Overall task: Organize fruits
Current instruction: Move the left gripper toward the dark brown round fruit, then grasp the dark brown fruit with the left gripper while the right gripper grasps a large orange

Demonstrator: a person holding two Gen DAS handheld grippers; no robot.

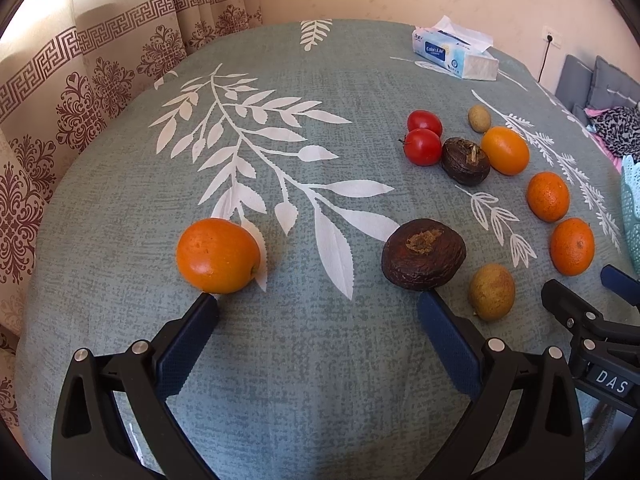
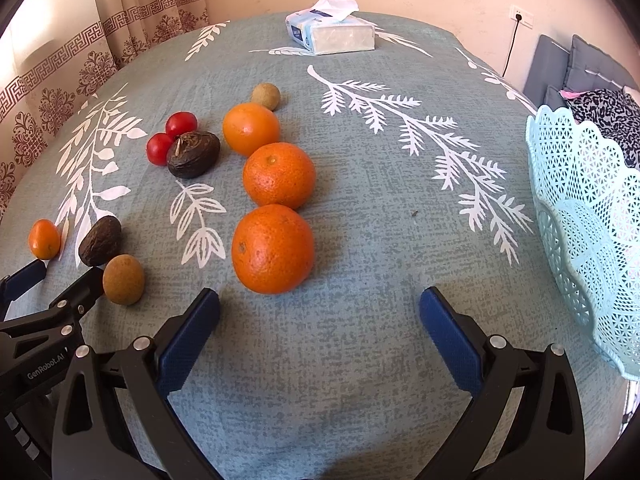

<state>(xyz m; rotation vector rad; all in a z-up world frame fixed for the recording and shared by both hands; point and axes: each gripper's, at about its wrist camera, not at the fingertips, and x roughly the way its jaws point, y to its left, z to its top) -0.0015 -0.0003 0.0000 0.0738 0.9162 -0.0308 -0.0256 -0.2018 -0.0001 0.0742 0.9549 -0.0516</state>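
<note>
Fruits lie scattered on a grey-green tablecloth. In the left wrist view my left gripper (image 1: 318, 304) is open and empty, low over the cloth, with an orange fruit (image 1: 218, 255) just beyond its left finger and a dark wrinkled fruit (image 1: 424, 254) just beyond its right finger. A brownish round fruit (image 1: 491, 291) lies to the right. In the right wrist view my right gripper (image 2: 320, 300) is open and empty, with a large orange (image 2: 273, 249) just ahead of its left finger. A light blue lattice basket (image 2: 588, 216) stands at the right.
Farther back lie a second orange (image 2: 279, 175), a smooth orange fruit (image 2: 250, 129), two red tomatoes (image 2: 171, 136), another dark fruit (image 2: 193, 154) and a small brown fruit (image 2: 265, 96). A tissue box (image 2: 331, 32) sits at the far edge. Curtains hang at the left.
</note>
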